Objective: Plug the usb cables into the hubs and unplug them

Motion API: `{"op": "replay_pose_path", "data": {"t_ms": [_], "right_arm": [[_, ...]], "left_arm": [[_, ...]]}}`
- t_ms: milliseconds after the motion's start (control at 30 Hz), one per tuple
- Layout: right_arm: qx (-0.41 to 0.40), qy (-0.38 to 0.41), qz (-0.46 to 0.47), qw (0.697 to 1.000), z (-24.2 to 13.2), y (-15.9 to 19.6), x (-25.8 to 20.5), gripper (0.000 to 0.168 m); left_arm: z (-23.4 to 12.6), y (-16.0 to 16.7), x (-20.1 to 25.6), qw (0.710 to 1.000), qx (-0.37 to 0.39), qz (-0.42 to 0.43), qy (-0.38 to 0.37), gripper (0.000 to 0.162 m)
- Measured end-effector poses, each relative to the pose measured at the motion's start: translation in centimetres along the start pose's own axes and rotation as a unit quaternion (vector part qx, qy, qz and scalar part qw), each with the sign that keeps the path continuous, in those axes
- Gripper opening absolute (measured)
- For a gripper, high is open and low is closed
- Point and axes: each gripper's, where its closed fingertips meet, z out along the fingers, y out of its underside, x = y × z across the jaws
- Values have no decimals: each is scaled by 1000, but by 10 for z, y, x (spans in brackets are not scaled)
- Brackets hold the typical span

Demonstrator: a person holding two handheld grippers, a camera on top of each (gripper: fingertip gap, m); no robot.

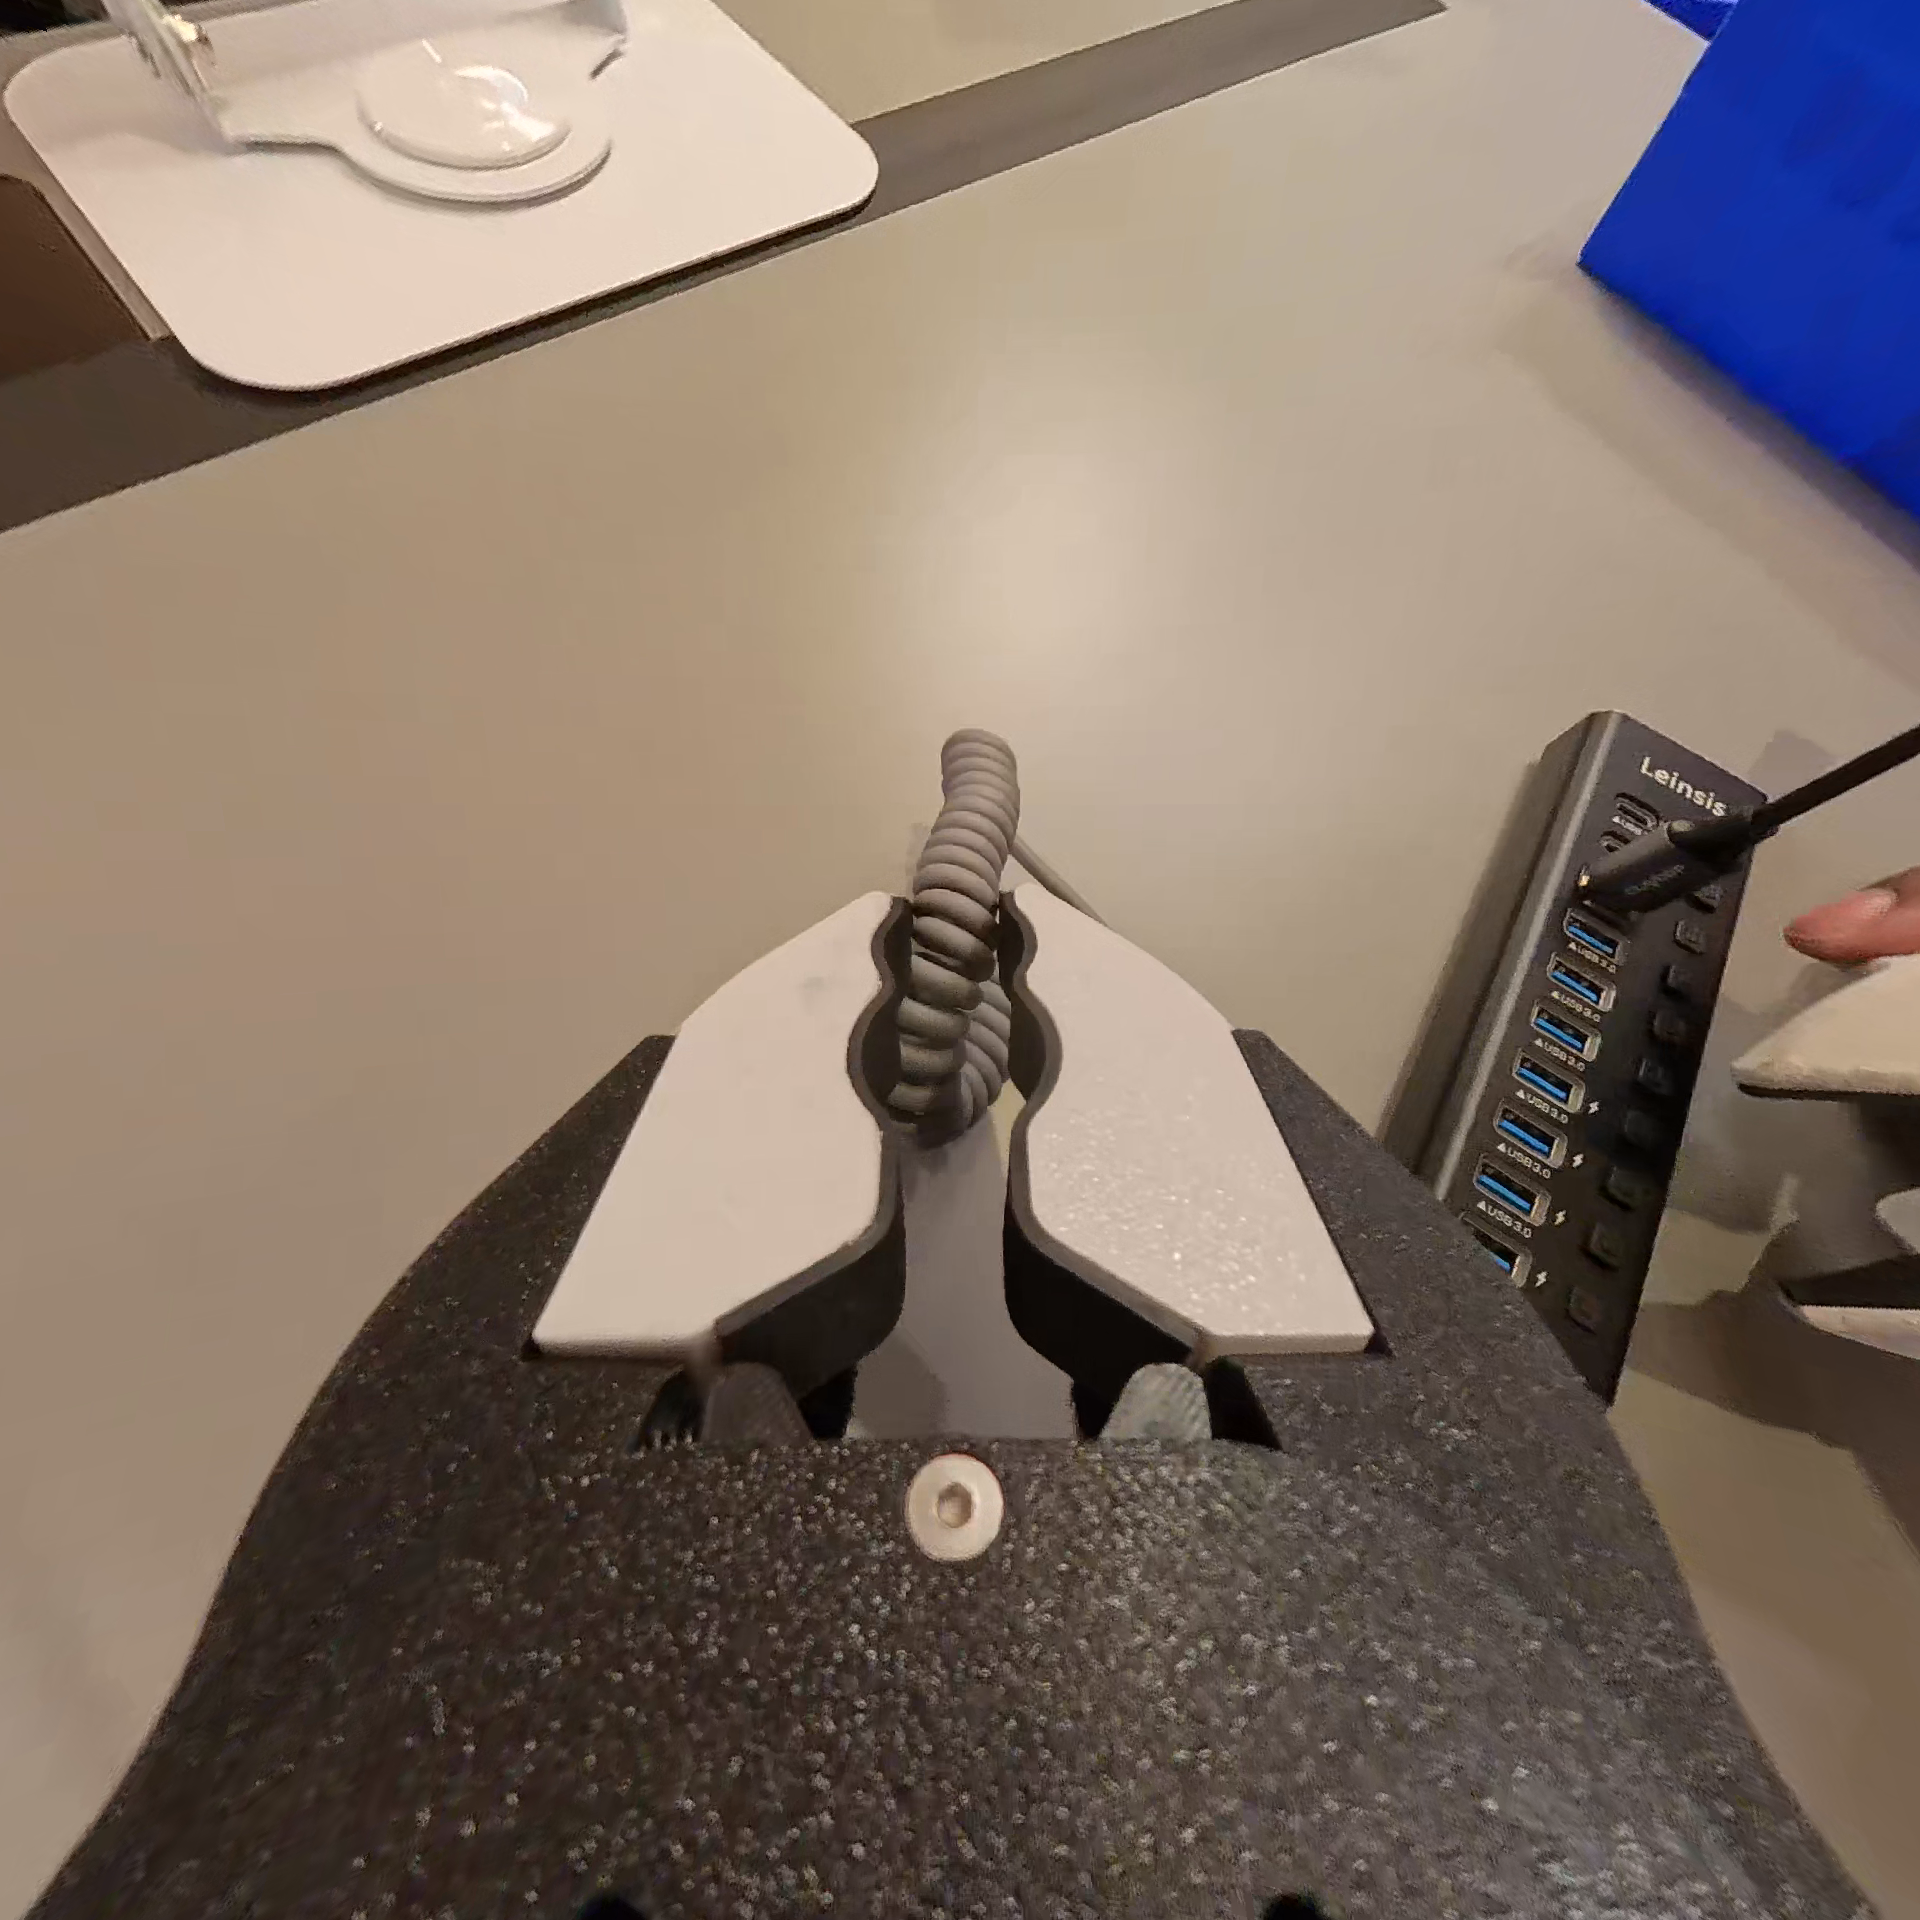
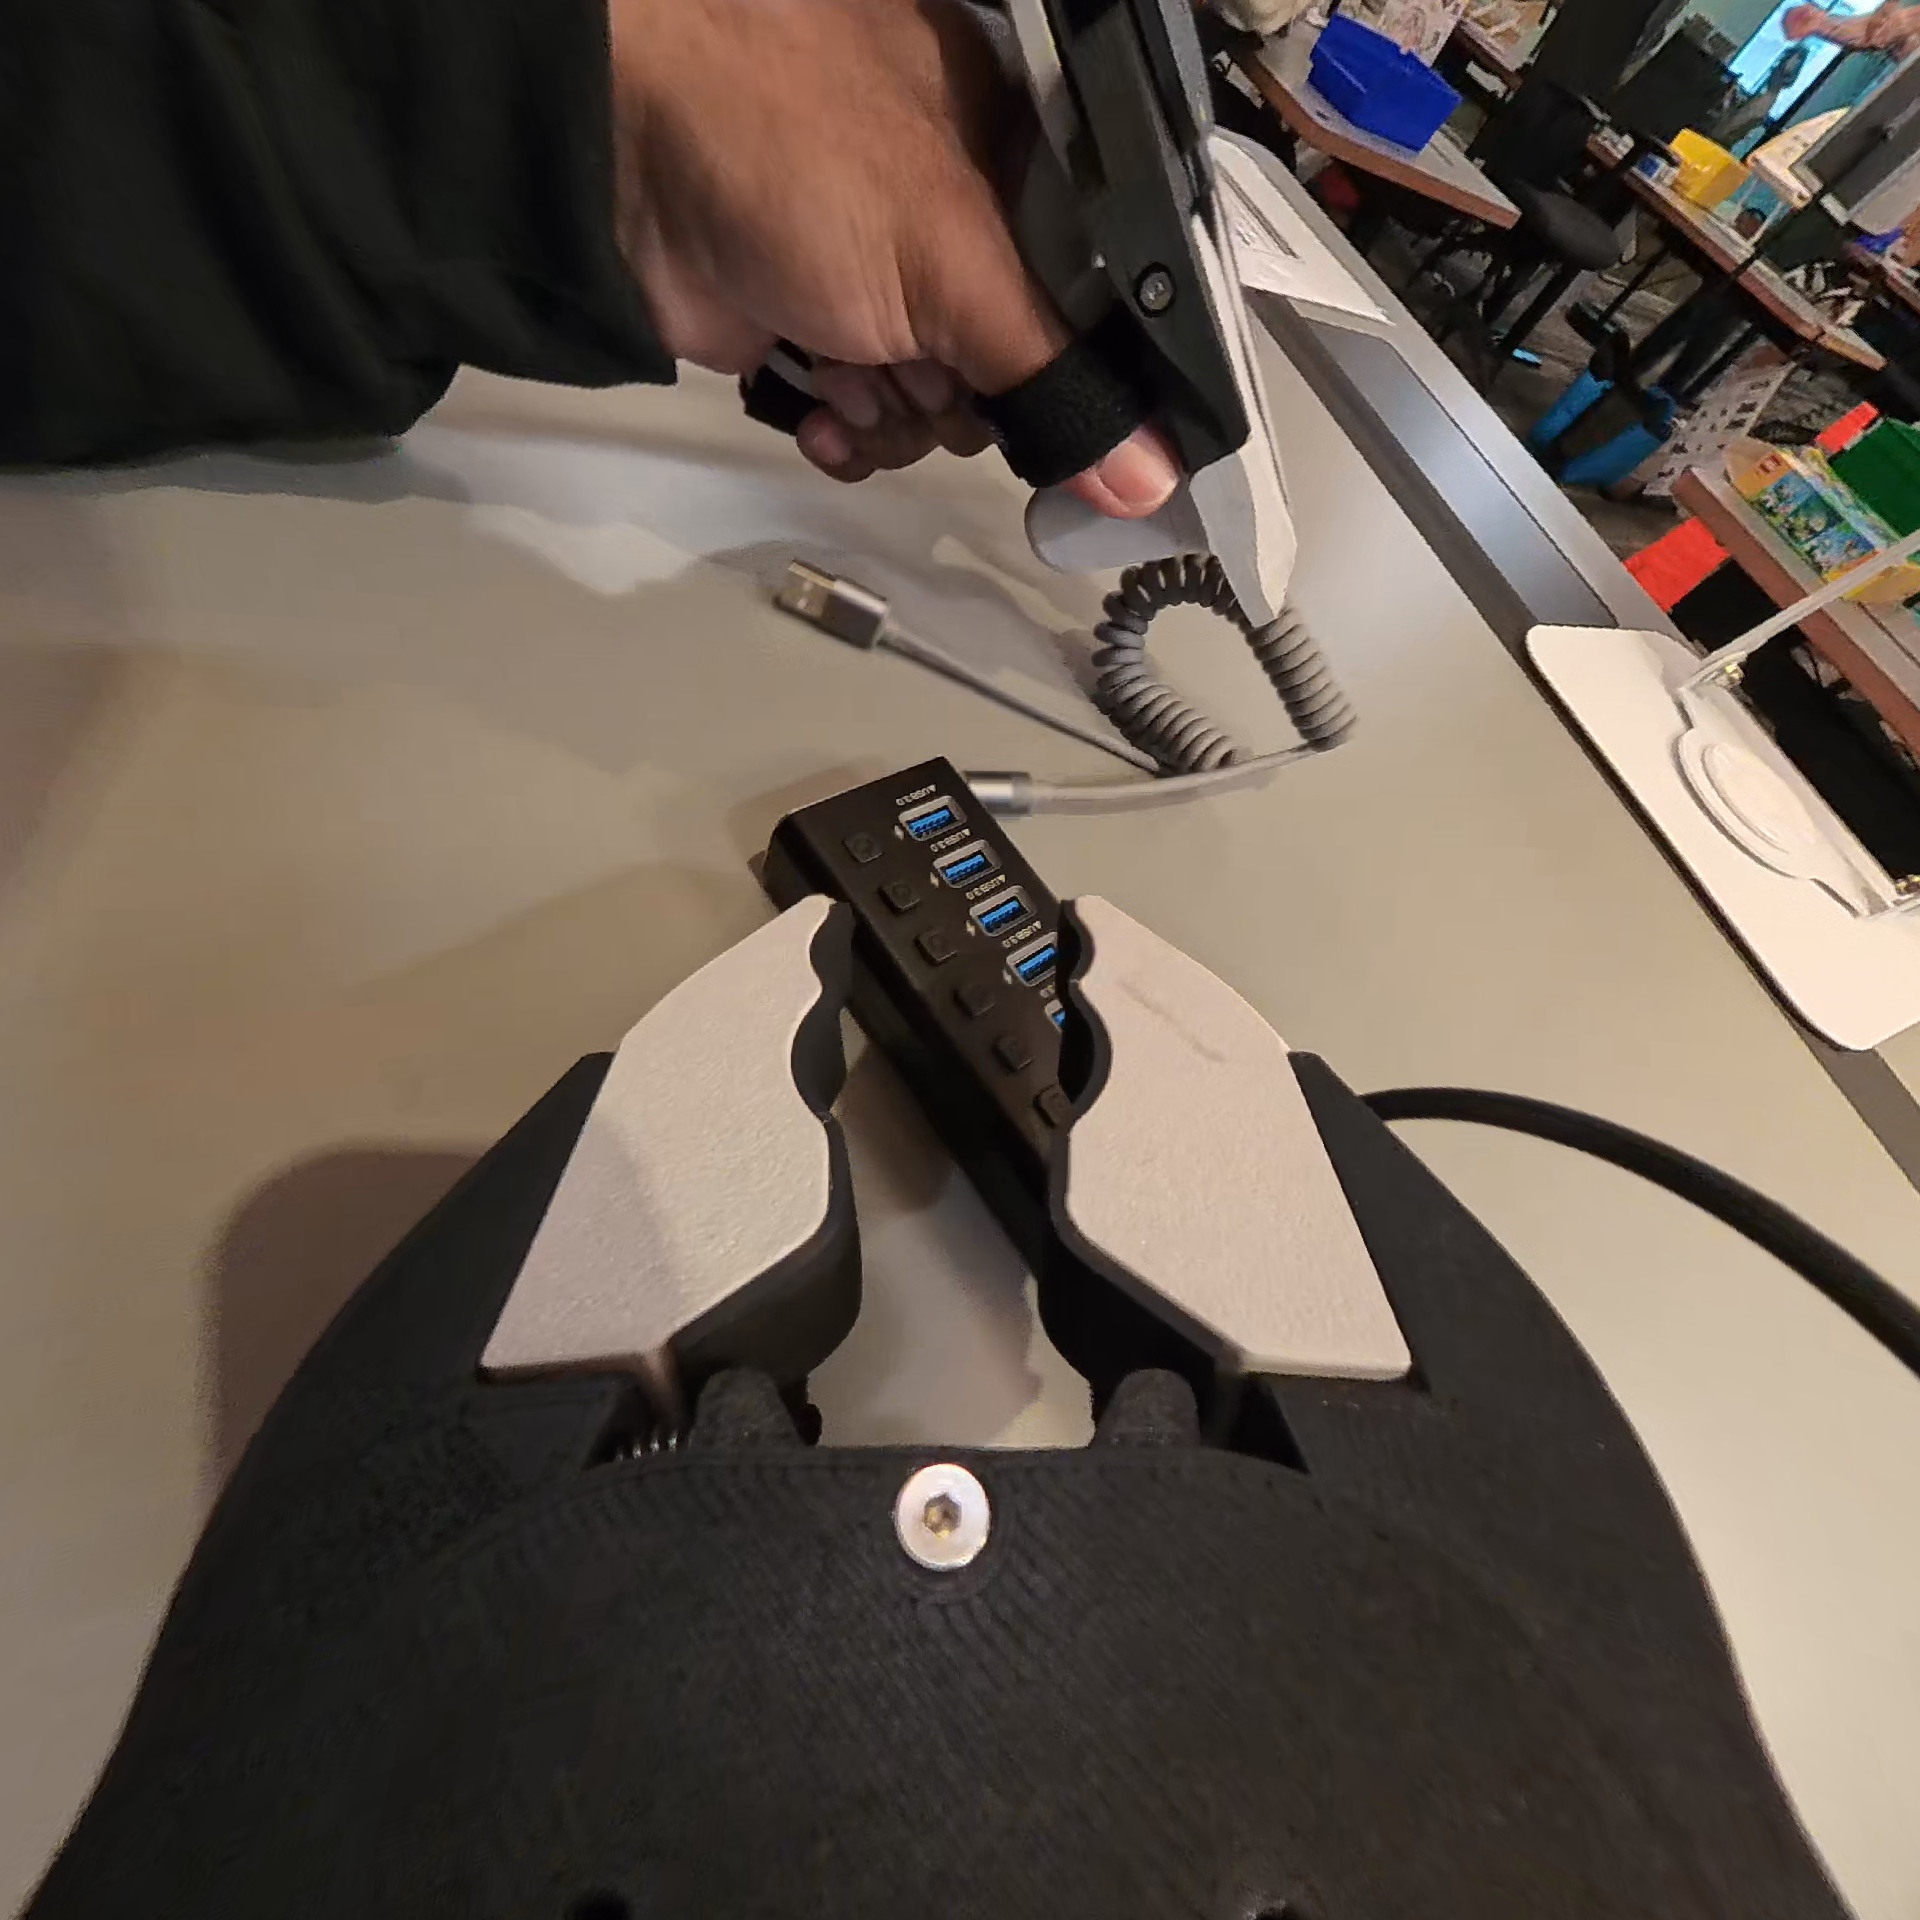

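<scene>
Both wrist cameras look down closely, sharing the hub (image 1: 1558, 1049).

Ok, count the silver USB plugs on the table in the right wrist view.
2, both on the grey coiled cable. One silver plug lies loose on the table; the other lies just past the black hub. More may hide behind the grippers.

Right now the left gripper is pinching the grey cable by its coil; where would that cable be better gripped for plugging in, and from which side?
Judging by shape, grip the silver USB-A plug housing, not the coiled cable: the housing is rigid and flat, the coil springy. It lies flat on the table, so the left gripper would come from above, fingers across its narrow sides, metal tip left free for the black hub.
</scene>
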Motion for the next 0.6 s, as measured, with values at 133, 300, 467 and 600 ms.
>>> {"op": "replay_pose_path", "data": {"t_ms": [133, 300, 467, 600], "right_arm": [[-4, -19, -2, 1000, -2, 3, -7, 34], [-6, -38, 9, 999, -5, 5, -11, 32], [-17, -52, 20, 998, -6, 8, -13, 31], [-24, -59, 24, 998, -5, 10, -14, 29]], "left_arm": [[-4, -2, -6, 1000, 8, -5, -13, 26], [-22, -2, -15, 999, 26, -25, -31, 54], [-40, 22, -20, 998, -4, -47, -31, 61], [-53, 52, -20, 996, -80, -21, -36, 61]]}}
